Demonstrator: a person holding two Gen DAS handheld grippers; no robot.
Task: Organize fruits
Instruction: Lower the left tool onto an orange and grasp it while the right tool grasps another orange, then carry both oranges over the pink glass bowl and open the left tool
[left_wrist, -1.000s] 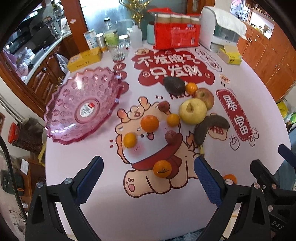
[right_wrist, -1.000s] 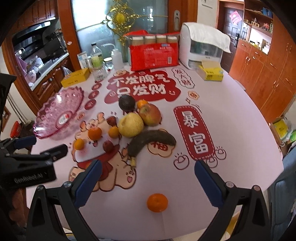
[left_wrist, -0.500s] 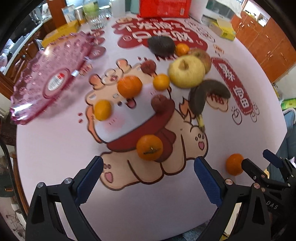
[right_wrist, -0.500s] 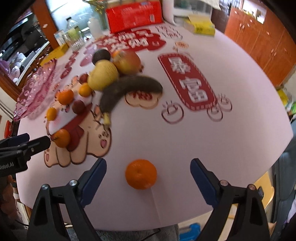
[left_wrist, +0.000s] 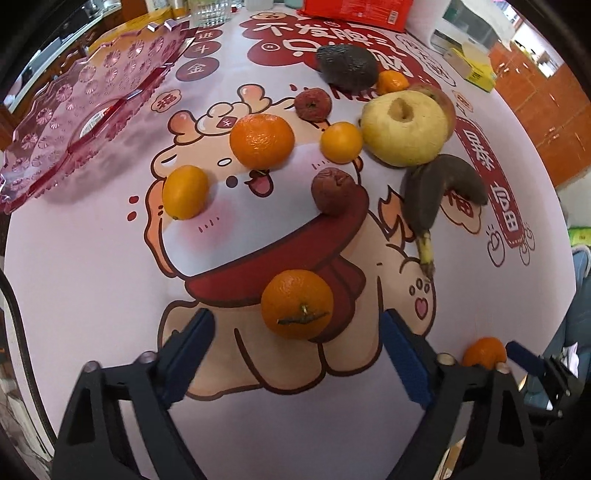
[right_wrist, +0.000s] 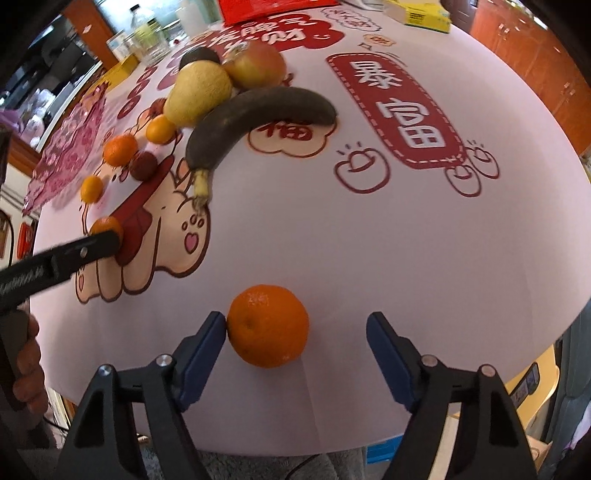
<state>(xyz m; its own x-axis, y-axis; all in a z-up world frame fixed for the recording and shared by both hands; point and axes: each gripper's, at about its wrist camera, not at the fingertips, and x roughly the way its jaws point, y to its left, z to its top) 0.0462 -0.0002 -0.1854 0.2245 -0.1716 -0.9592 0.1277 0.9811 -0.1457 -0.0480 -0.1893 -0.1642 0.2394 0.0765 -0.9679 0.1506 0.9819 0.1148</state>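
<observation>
Your left gripper (left_wrist: 297, 345) points steeply down at the bench (left_wrist: 92, 295), and its jaws have just been closing but stand apart. A mandarin with a green stem (left_wrist: 297, 303) lies between the two blue pads, a little ahead of the tips, and no pad touches it. It rests on the red scarf of the cartoon animal printed on the bench cover, near the front edge of the bench.

Your right gripper (right_wrist: 295, 328) also points steeply down, and its jaws have just been closing too. A second mandarin (right_wrist: 267, 325) lies between them, close to the front edge. The left pad (right_wrist: 207, 343) is at the skin of this fruit, touching or almost touching, I cannot tell which. The right pad is well apart from it, so the fruit is not clamped.

Farther toward the middle of the bench you have the other fruits: a larger mandarin (left_wrist: 261, 140), two small oranges (left_wrist: 185, 192) and two wrinkled dark red fruits (left_wrist: 334, 190). Behind them, a yellow pear (left_wrist: 404, 127) touches an apple (right_wrist: 255, 64). A blackened banana (right_wrist: 255, 114) lies just beside the pear on the side of the right edge. A dark avocado (left_wrist: 347, 66) and a small mandarin (left_wrist: 392, 81) lie behind, toward the back edge.

The pink glass dish (left_wrist: 74, 110) stands near the left edge of the bench, with no fruit in it. At the back edge there are a red package (left_wrist: 354, 13) and a yellow box (right_wrist: 424, 13).
</observation>
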